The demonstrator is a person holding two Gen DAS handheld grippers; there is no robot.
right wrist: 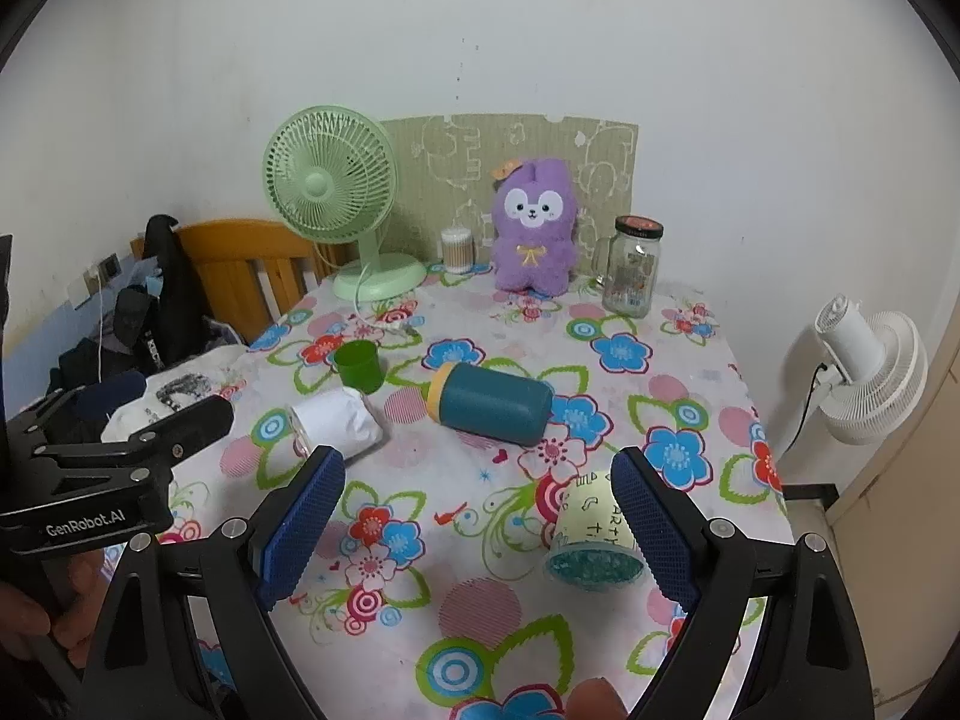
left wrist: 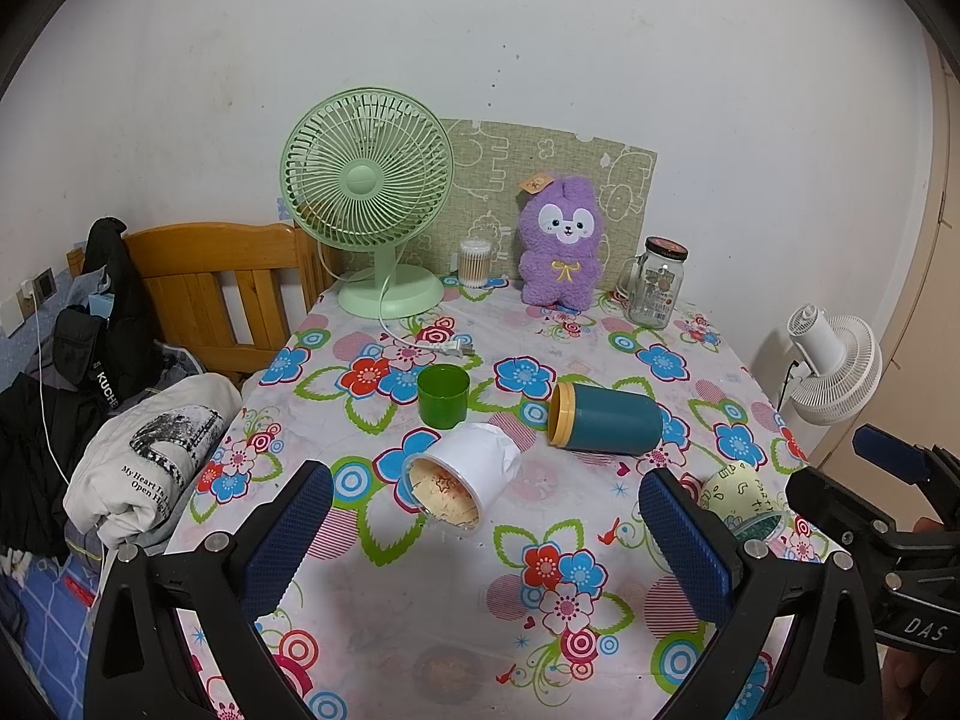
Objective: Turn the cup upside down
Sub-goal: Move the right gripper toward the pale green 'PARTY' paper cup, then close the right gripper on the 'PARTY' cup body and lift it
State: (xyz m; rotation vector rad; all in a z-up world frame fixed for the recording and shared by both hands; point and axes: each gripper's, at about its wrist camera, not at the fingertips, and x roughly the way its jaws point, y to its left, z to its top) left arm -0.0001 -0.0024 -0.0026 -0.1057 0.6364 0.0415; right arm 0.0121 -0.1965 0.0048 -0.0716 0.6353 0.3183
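A white paper cup (left wrist: pixel 462 474) lies on its side on the flowered tablecloth (left wrist: pixel 456 594), mouth toward me; it also shows in the right wrist view (right wrist: pixel 339 423). My left gripper (left wrist: pixel 486 540) is open and empty just in front of it. A pale yellow printed cup (right wrist: pixel 594 534) lies on its side by my right gripper's right finger (right wrist: pixel 654 528); it also shows in the left wrist view (left wrist: pixel 741 495). My right gripper (right wrist: pixel 480 528) is open and empty. A green cup (left wrist: pixel 443 395) stands upright. A teal tumbler with a yellow rim (left wrist: pixel 606 417) lies on its side.
At the back of the table stand a green fan (left wrist: pixel 369 198) with a loose cord and plug (left wrist: pixel 447 348), a purple plush (left wrist: pixel 561 240), a glass jar (left wrist: pixel 657 282) and a swab holder (left wrist: pixel 474 261). Clothes (left wrist: pixel 150 456) and a wooden bed frame lie left; a white fan (left wrist: pixel 834 360) stands right.
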